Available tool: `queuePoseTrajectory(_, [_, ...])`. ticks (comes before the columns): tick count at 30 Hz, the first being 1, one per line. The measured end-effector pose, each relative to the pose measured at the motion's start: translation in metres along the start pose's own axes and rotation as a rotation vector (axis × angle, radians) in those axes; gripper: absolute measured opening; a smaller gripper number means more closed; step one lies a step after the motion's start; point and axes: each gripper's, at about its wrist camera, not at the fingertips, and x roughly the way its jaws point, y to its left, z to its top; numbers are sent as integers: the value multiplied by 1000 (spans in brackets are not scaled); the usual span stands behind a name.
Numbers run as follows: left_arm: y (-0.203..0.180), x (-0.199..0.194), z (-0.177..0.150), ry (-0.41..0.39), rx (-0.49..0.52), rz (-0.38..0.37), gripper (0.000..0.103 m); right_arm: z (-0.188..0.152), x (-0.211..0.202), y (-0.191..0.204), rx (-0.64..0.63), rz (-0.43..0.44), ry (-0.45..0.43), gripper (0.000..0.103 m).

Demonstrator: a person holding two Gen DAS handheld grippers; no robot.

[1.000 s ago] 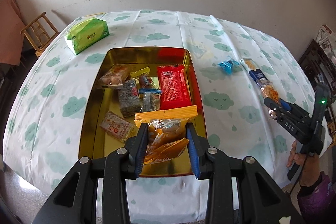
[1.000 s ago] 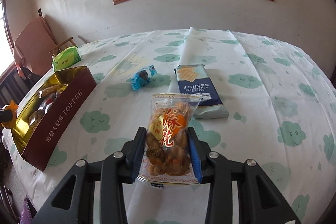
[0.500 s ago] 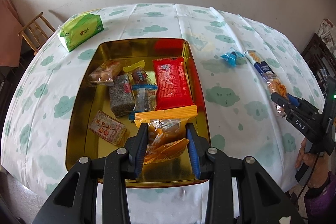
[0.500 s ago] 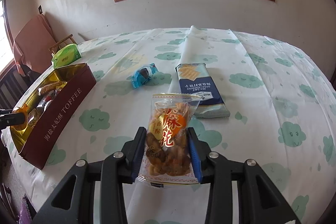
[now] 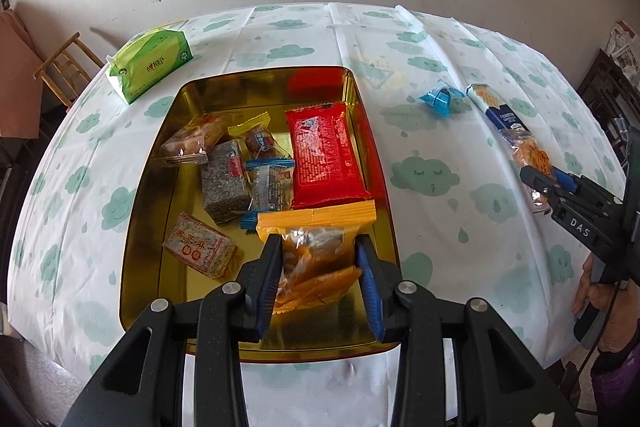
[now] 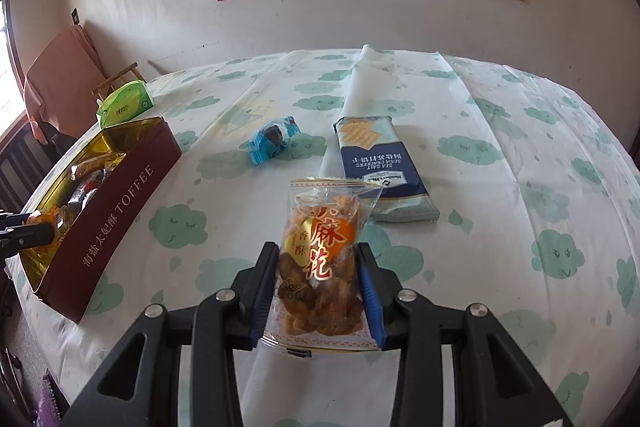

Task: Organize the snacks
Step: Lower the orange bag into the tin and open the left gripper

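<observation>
The left gripper (image 5: 318, 247) has an orange snack bag (image 5: 316, 251) between its blue pads, down inside the gold tin (image 5: 140, 219); its jaws are opening, with the pads close against the bag's sides. The bag lies at the near end of the tin, its top edge just below a red packet (image 5: 324, 159). To the left in the tin lie a grey bar (image 5: 224, 183), a small brown packet (image 5: 198, 243) and several wrapped sweets.

The right gripper (image 6: 318, 263) is clamped on a clear bag of fried twists (image 6: 320, 259), which rests on the cloud-print tablecloth (image 6: 500, 187). Just beyond it lies a blue cracker pack (image 6: 376, 163), and to the left of that a blue wrapped sweet (image 6: 272, 141). The tin stands well to the left, with a green tissue pack (image 6: 126, 105) behind it.
</observation>
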Motion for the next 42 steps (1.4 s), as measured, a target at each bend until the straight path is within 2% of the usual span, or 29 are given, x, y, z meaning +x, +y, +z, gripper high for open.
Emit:
queuePoseTrajectory(10, [-2, -7, 0, -22, 12, 23, 34, 0, 1, 0, -1, -1, 1, 39])
queuePoseTrajectory(14, [-2, -13, -1, -36, 2, 33, 40, 0, 1, 0, -1, -1, 1, 39])
queuePoseTrajectory(22, [-3, -20, -8, -57, 7, 67, 41, 0, 0, 2, -20, -1, 0, 39])
queuePoseTrajectory(31, [4, -25, -11, -66, -12, 90, 41, -2, -6, 11, 10, 45, 6, 39])
queuePoseTrajectory(42, [12, -30, -17, -80, -25, 100, 44, 16, -31, 39, -20, 111, -28, 39])
